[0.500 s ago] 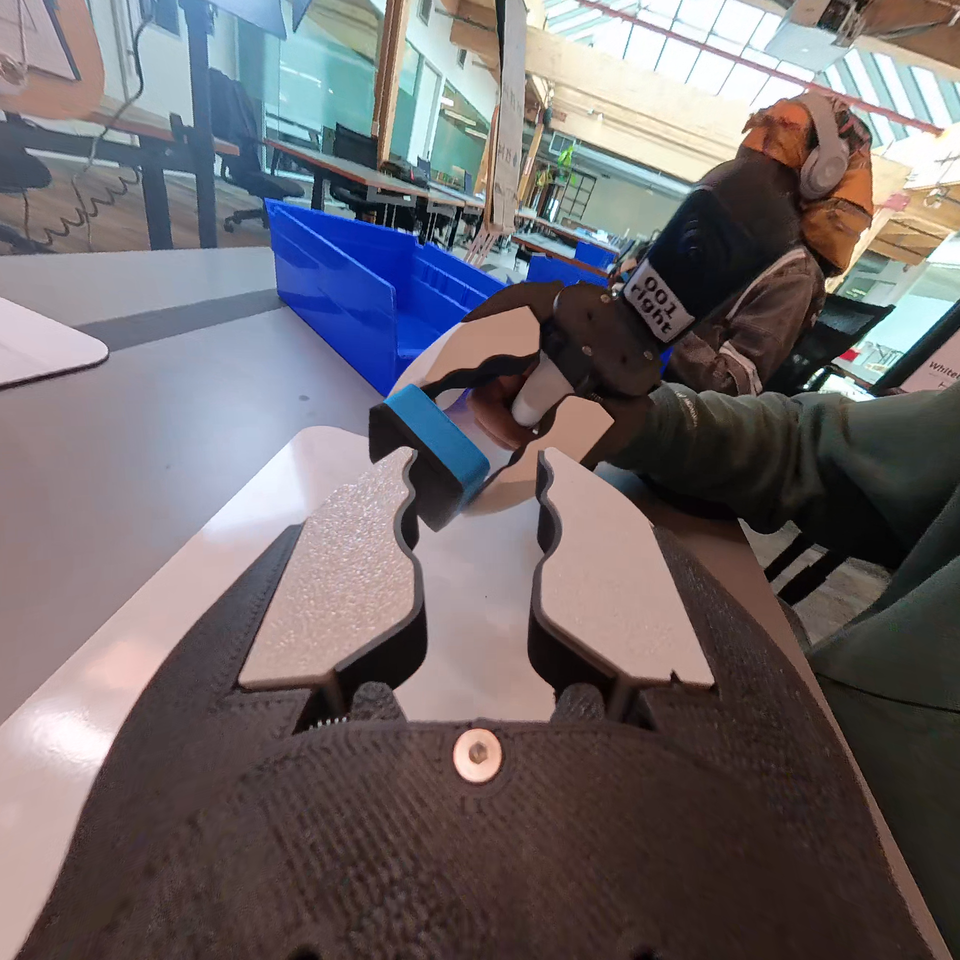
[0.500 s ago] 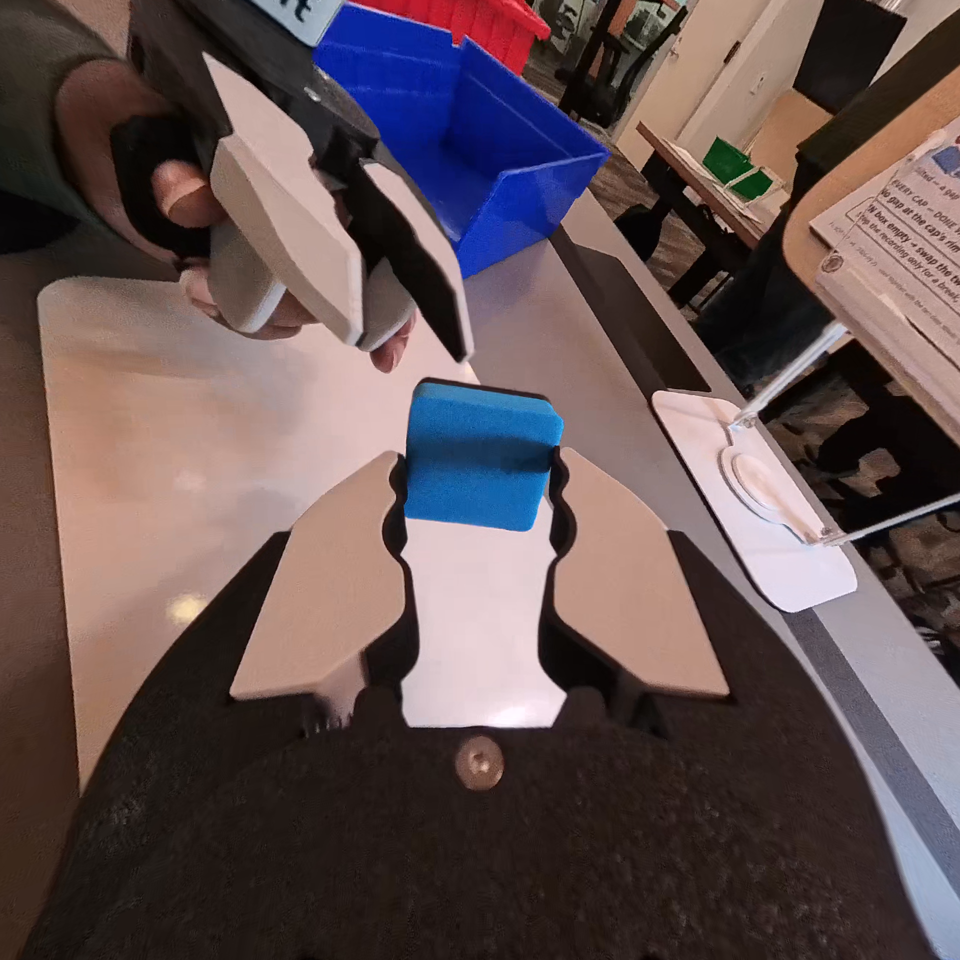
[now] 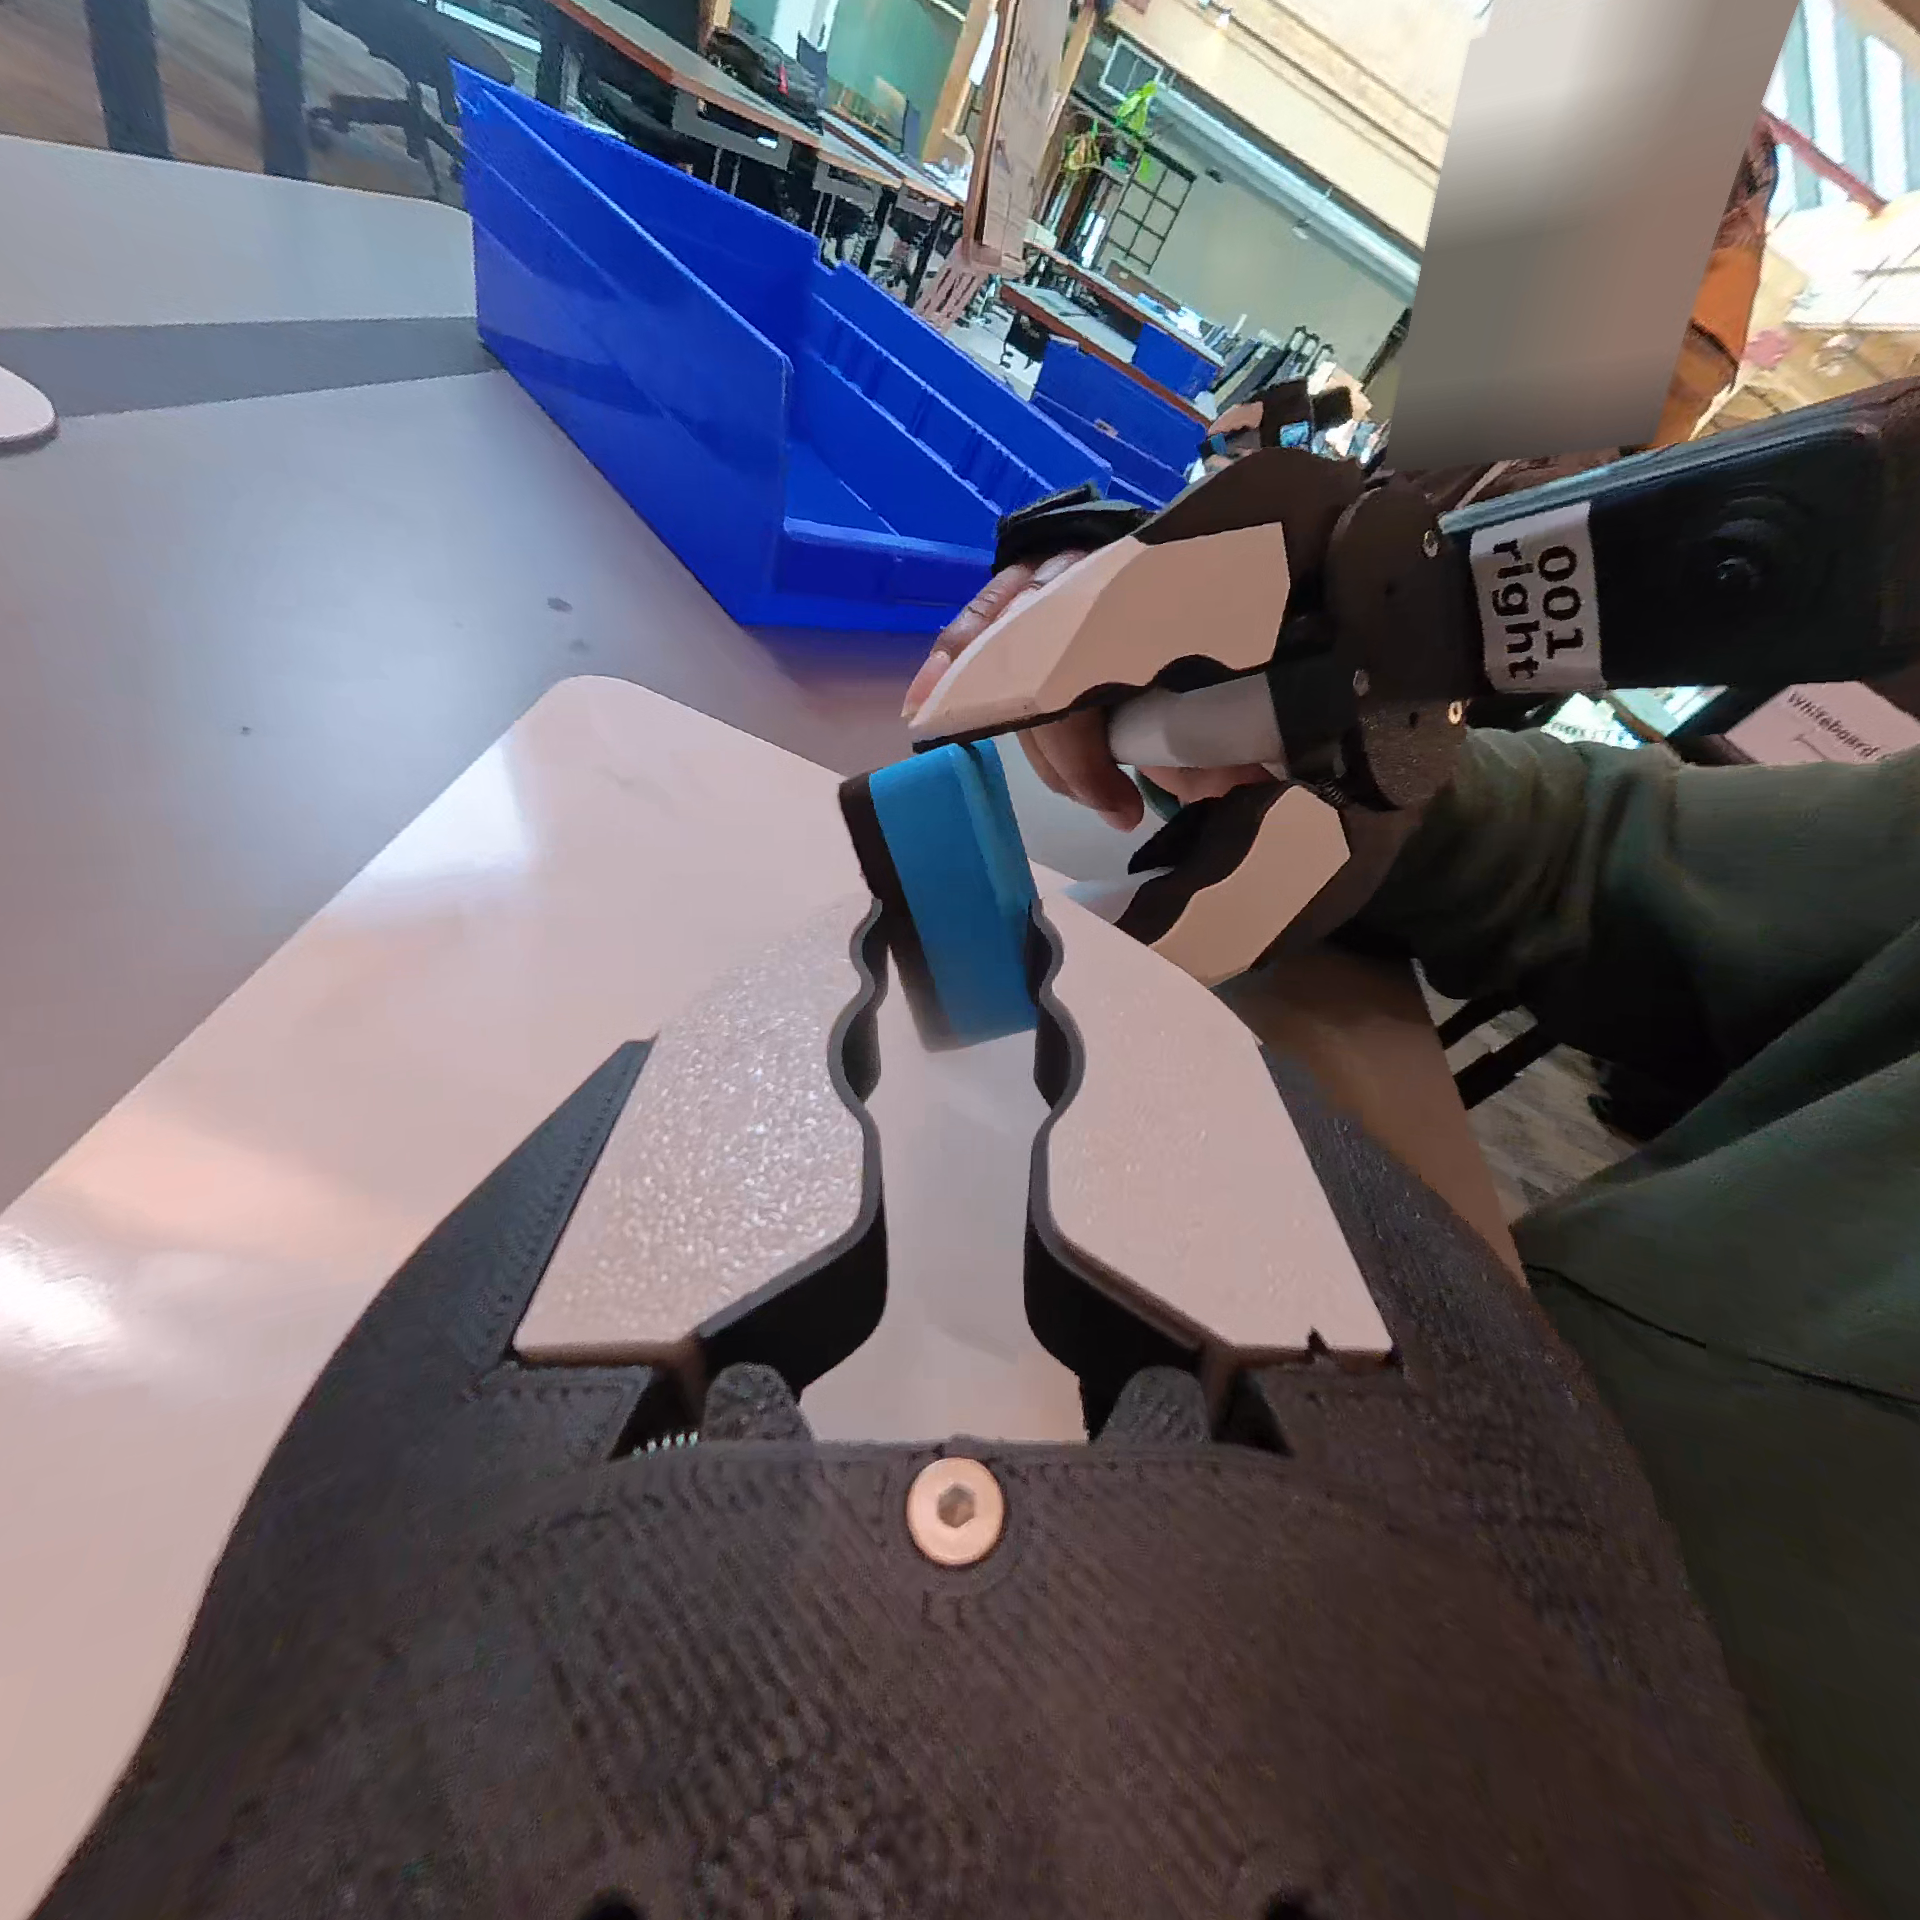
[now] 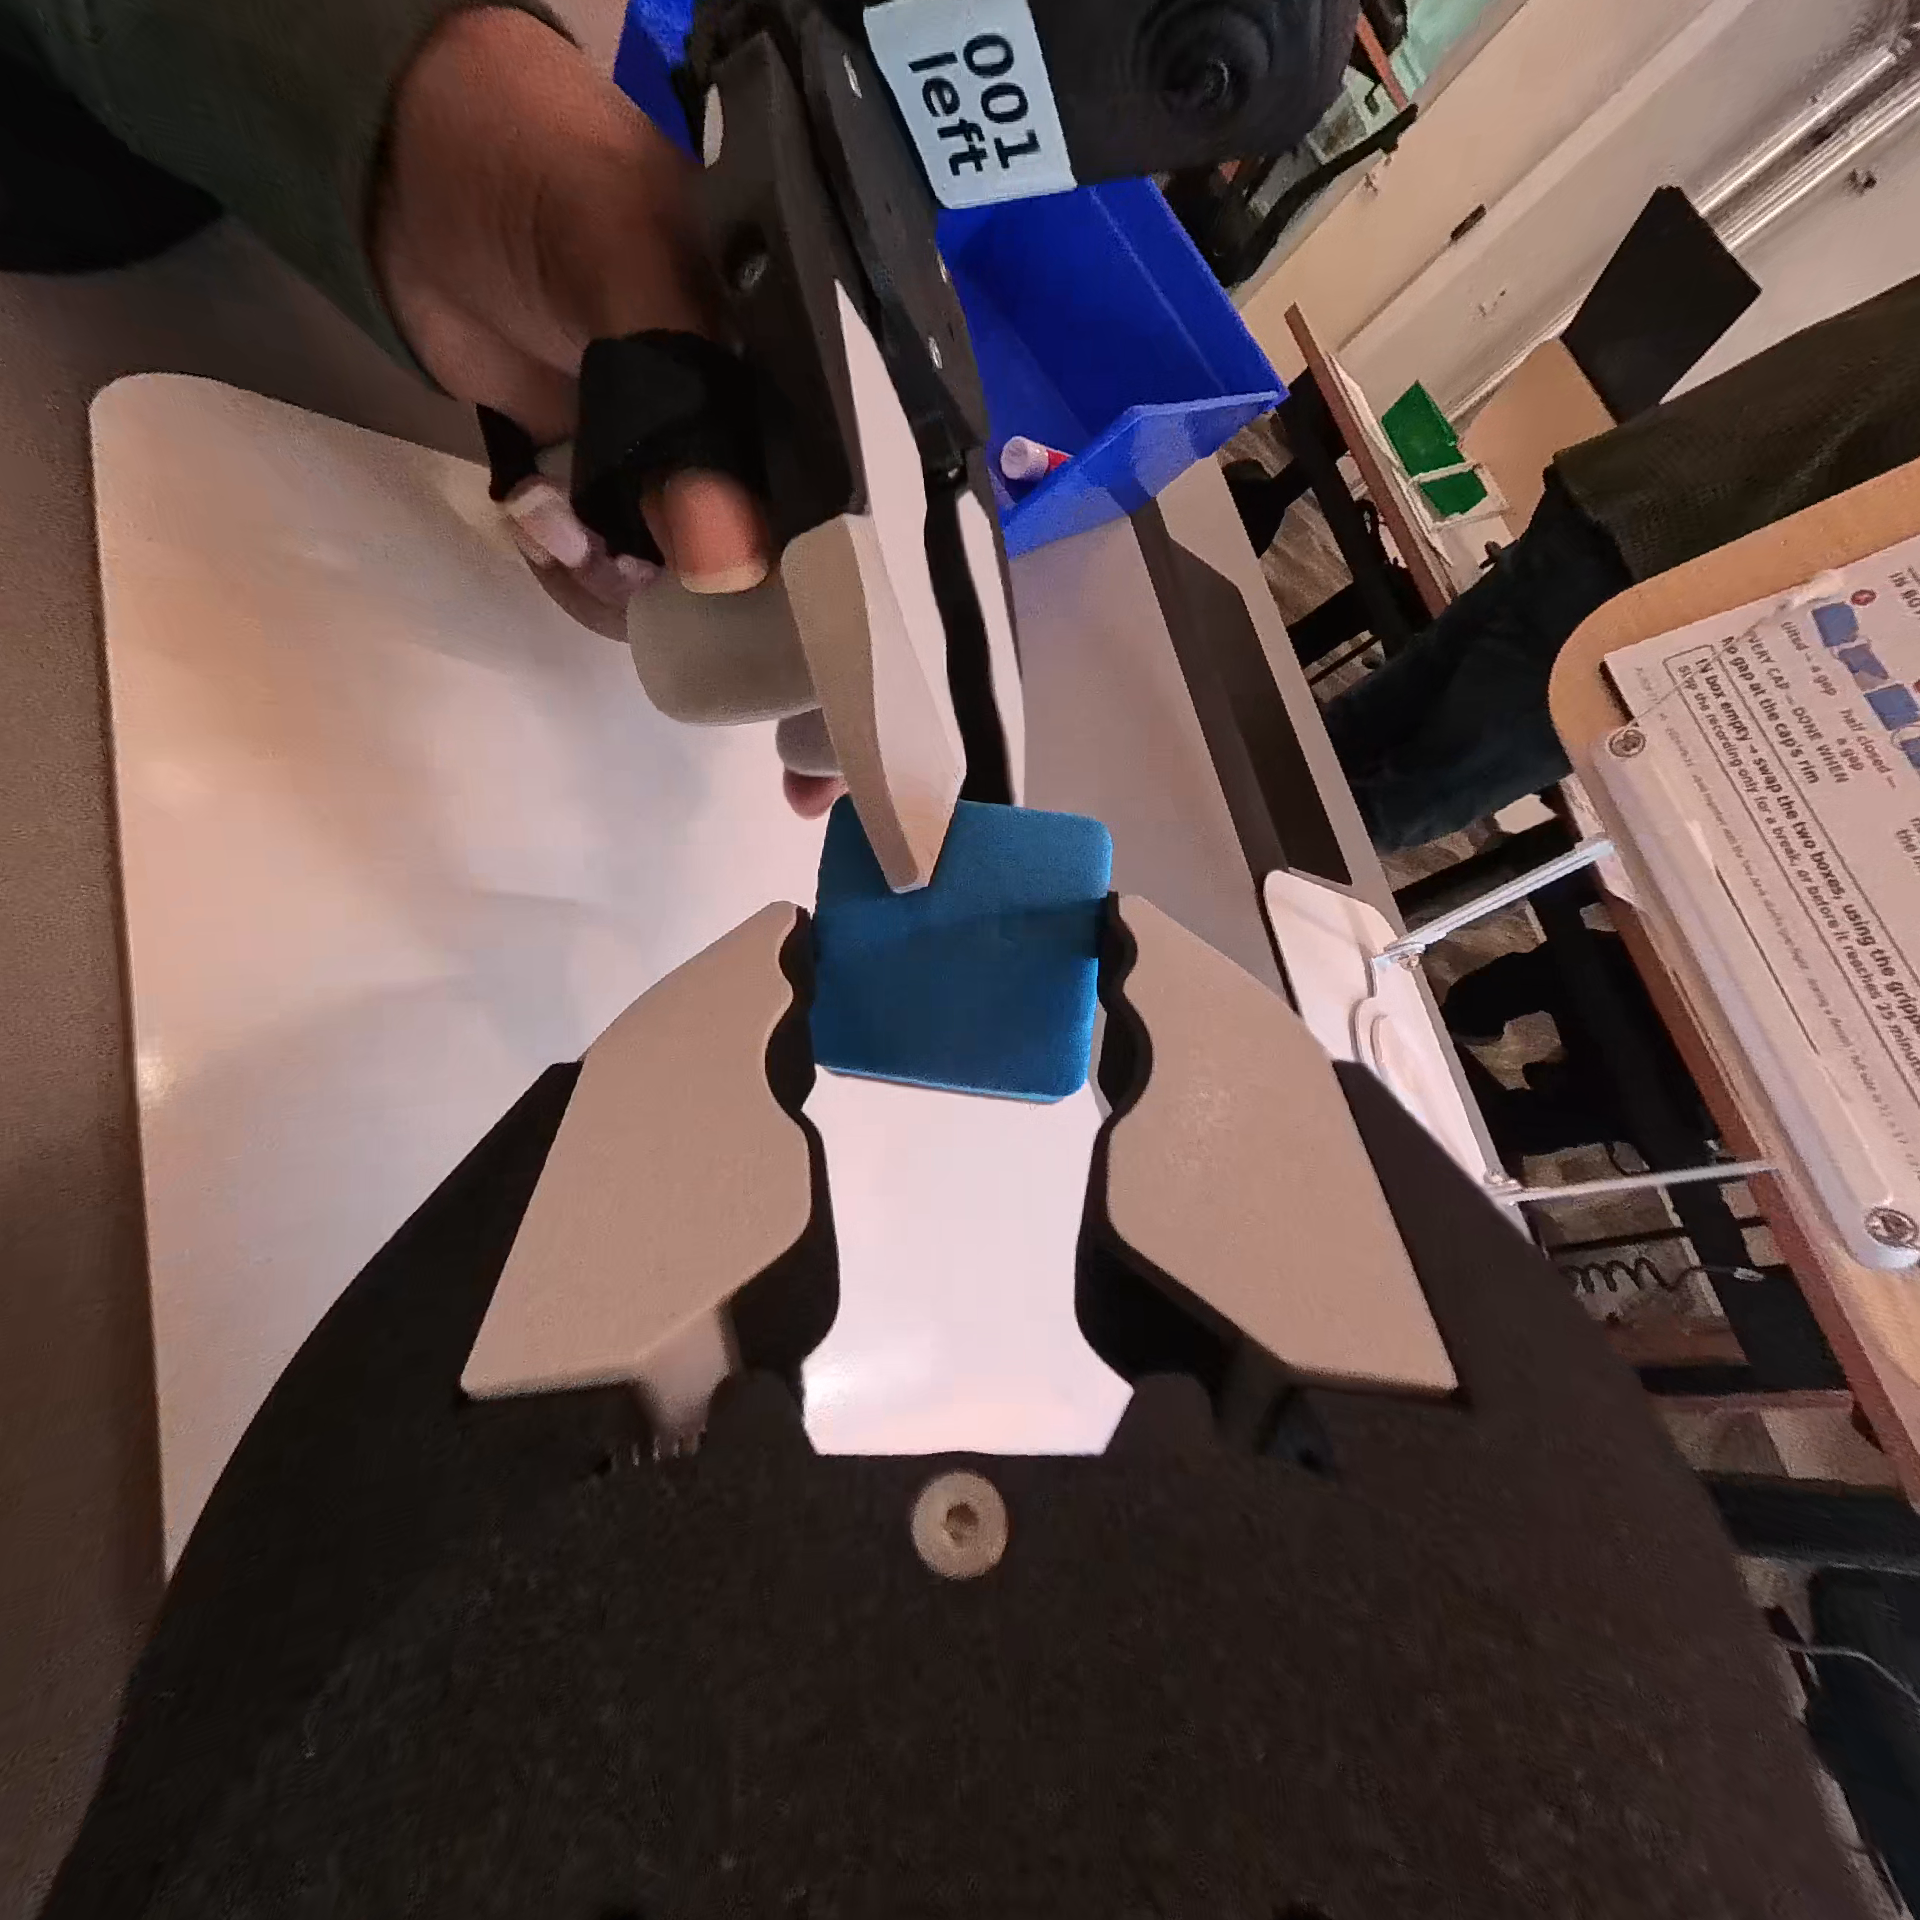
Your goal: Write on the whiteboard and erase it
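A grey patch covers the upper right of the left wrist view. In the right wrist view, centre frame, the right gripper (image 4: 951,925) clamps the blue eraser (image 4: 956,977) over the whiteboard (image 4: 364,831). Whether the left gripper (image 3: 956,935) squeezes the eraser or only straddles it I cannot tell. Only the right wrist view shows a marker (image 4: 1029,457) inside the blue bin (image 4: 1122,312), upper middle.
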`<state>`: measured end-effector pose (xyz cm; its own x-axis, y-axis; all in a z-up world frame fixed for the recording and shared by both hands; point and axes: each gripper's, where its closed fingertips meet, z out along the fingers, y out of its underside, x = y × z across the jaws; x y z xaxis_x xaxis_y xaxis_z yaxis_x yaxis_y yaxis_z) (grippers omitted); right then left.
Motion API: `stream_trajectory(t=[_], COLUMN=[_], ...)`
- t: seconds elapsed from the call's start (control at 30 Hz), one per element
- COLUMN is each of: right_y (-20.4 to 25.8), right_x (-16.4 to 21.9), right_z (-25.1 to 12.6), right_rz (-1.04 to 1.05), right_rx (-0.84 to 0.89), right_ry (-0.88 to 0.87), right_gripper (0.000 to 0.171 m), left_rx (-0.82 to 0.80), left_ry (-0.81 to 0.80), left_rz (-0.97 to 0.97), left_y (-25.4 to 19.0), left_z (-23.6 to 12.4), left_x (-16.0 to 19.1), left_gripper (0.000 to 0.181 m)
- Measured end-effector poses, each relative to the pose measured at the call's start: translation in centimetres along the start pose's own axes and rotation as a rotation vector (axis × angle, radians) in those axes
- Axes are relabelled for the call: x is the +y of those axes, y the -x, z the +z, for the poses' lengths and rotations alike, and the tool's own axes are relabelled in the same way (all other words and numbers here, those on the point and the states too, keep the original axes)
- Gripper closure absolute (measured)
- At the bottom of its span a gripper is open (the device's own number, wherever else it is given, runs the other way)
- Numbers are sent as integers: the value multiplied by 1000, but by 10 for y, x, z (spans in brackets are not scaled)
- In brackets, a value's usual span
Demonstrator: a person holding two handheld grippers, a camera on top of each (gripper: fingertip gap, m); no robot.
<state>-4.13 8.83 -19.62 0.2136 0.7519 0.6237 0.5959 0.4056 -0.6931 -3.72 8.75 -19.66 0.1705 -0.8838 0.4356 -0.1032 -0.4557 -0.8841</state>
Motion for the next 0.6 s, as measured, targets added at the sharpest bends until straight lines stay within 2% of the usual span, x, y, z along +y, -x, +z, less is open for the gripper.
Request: stream_trajectory(t=[0.23,0.4,0.5,0.6], right_y=[-7,-2,-5,-34], right_x=[-3,6,8,31], right_z=[1,4,3,5], right_rz=[-8,7,69,187], right_rx=[50,18,-23,-16], right_ry=[11,68,66,140], right_gripper=[118,118,119,118], left_rx=[-29,-28,-62,-145], left_ry=[-73,-75,-91,-99], left_rz=[-84,-138,-96,31], left_y=[4,7,11,20], left_z=[-4,-1,-3,-13], left_x=[-7,-1,-6,-18], left_gripper=[157,157,151,146])
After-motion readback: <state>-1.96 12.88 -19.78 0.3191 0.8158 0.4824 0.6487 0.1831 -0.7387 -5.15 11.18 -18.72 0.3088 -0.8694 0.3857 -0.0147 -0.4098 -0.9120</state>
